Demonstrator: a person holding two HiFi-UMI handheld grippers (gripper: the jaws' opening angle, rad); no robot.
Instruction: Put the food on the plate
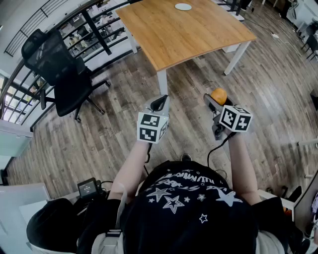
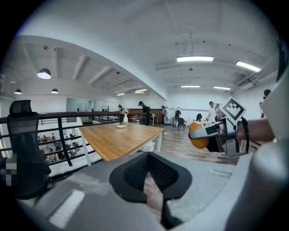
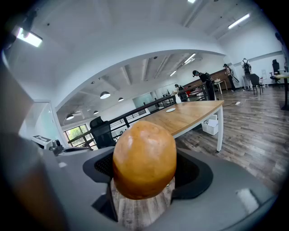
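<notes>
Centre right, head view: right tongs (image 1: 216, 101) grip the round brown food (image 3: 144, 158) across its middle — likely light, soft, crushable. Left tongs (image 2: 151, 173) closed, empty. Plate (image 1: 183, 6) far off on the surface (image 1: 184, 37), top edge.

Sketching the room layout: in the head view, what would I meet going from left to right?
Black office chair → left gripper → white plate → right gripper holding the orange bun.

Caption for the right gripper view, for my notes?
Right gripper holds round golden-brown food in its jaws, facing a wooden table with a white plate.
</notes>
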